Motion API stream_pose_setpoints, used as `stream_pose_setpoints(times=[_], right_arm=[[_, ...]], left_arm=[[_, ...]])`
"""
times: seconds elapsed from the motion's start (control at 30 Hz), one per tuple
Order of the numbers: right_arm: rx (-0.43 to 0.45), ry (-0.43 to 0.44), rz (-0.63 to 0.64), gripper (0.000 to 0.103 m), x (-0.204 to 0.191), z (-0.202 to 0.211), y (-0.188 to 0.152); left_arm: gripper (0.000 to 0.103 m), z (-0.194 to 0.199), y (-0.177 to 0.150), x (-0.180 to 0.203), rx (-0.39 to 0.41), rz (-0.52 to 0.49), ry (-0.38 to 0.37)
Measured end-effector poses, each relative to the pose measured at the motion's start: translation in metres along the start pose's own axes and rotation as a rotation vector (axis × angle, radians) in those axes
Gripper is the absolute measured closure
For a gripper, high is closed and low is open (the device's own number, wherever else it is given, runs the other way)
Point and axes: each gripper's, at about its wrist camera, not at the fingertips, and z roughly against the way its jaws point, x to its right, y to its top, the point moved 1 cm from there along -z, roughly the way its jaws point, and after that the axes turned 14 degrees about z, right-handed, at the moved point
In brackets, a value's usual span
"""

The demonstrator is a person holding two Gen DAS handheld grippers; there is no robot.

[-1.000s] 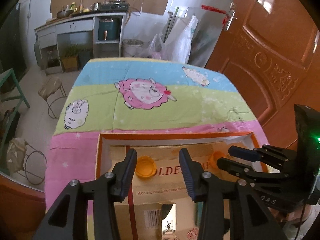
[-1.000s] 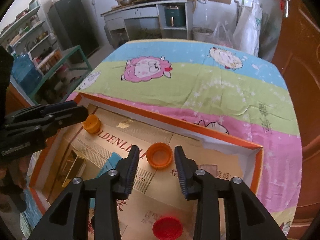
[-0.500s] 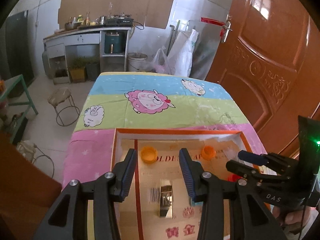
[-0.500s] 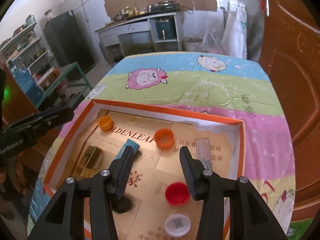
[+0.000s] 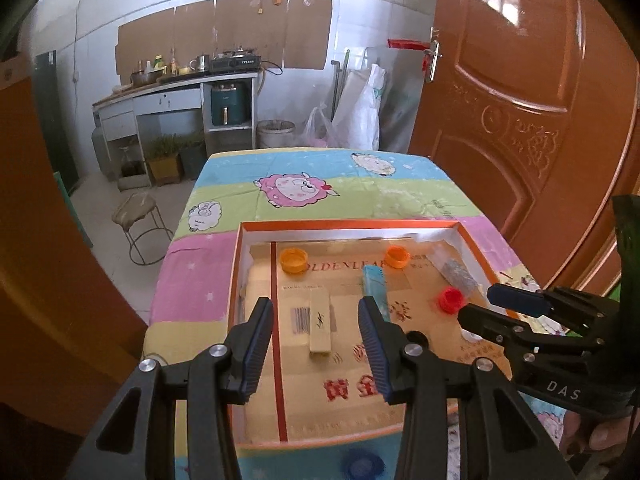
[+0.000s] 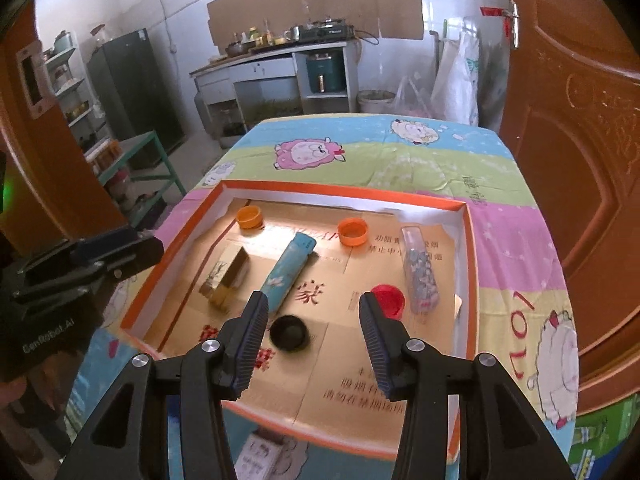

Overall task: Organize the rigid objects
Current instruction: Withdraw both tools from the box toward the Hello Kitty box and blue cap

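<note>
The tray (image 6: pixel 472 240) on the table (image 6: pixel 516 240) holds two orange caps (image 6: pixel 352 232), a red cap (image 6: pixel 387 300), a black cap (image 6: pixel 289 333), a blue tube (image 6: pixel 286 272) and a gold box (image 6: pixel 224 276). Both grippers (left (image 5: pixel 316 344), right (image 6: pixel 310 340)) hover spread, empty. Only the right view shows the clear bottle (image 6: pixel 420 276) whole.
</note>
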Motion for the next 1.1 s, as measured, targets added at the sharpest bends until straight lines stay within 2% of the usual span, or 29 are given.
stream_pose_setpoints(times=[0.27,0.53,1.1], right_arm=[[0.023,-0.008,-0.01,0.054,-0.013,0.033,-0.011],[0.031,-0.019,-0.027,0.054,-0.024,0.06,-0.029],[-0.012,-0.022,-0.034,0.054,-0.058,0.067,-0.074]], left_arm=[[0.059,0.034,-0.016,0.005,0.045,-0.007,0.002],[0.059,0.056,-0.037,-0.003,0.05,0.029,-0.019],[0.059,0.08,-0.083,-0.03,0.036,0.08,-0.038]])
